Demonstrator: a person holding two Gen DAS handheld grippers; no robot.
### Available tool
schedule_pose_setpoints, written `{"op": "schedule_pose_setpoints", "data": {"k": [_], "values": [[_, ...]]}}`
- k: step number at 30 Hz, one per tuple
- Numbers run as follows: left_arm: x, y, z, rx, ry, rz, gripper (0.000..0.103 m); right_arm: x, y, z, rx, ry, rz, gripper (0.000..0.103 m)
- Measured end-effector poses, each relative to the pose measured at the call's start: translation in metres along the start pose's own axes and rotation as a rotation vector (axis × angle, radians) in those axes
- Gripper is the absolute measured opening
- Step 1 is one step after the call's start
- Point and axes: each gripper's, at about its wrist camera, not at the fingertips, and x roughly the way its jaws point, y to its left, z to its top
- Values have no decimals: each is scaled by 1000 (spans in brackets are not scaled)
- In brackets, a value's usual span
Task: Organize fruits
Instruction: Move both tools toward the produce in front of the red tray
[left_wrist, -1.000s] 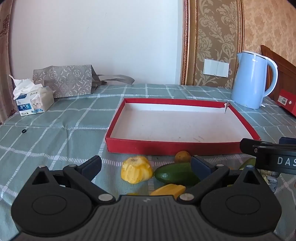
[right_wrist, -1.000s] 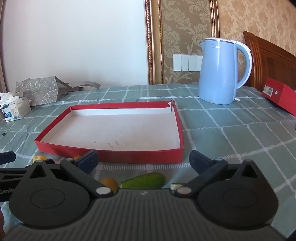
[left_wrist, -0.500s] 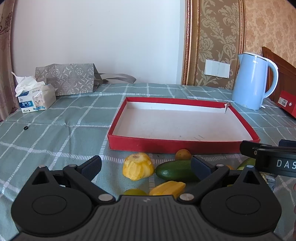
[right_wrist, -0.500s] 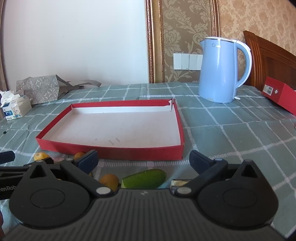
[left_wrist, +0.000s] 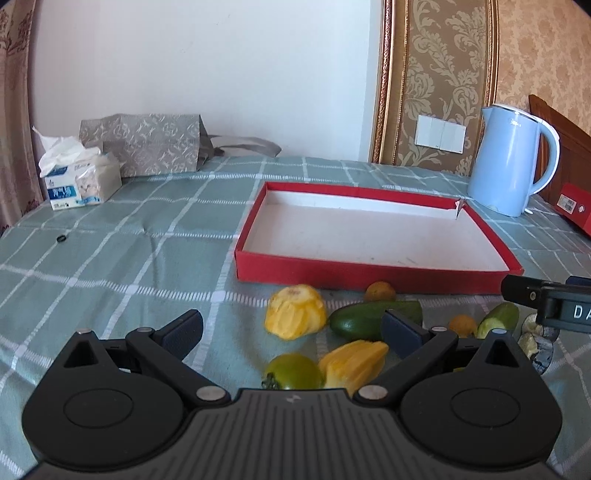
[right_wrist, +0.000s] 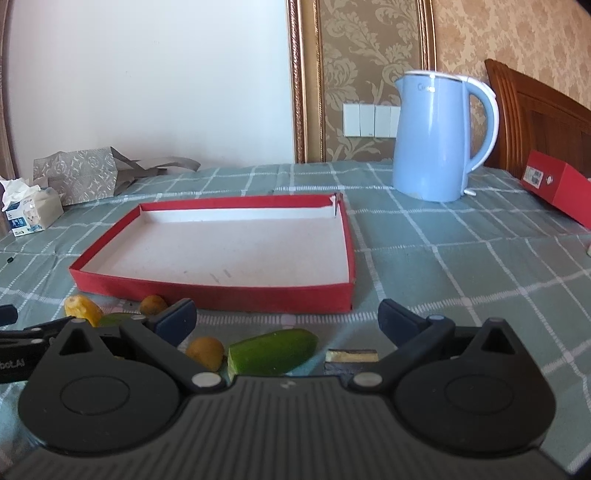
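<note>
Looking along the left gripper, its jaws stood released and held nothing above the fruits: a yellow peeled fruit, a green tomato and a cucumber, all before the red tray. The right gripper likewise gaped over a cut cucumber piece, just short of the tray.

Fruits lie on the table before the tray; kettle behind it.

Checked green tablecloth bears a red tray, kettle, tissue box, scattered fruits
</note>
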Motion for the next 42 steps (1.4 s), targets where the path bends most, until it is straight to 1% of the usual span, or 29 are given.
{"op": "schedule_pose_setpoints", "data": {"k": [7,12,17,21,25,33,38,42], "values": [[0,3,-8,8,20,1,103,-2,3,-5,-31,11,7,103],[-3,4,-12,9,25,-4,103,-4,2,-6,-26,18,11,103],[-8,5,-17,16,34,-6,103,-15,-3,-8,-20,2,19,103],[-8,6,-21,15,46,-12,103,-13,-3,-12,-44,18,10,103],[-7,8,-24,9,55,-14,103,-9,-5,-14,-28,45,18,103],[-8,9,-29,20,66,-23,103,-13,-7,-19,-42,54,12,103],[-8,11,-33,35,74,-32,103,-23,-15,-24,-57,40,18,103],[-5,12,-34,39,74,-44,103,-23,-26,-27,-48,52,12,103]]}}
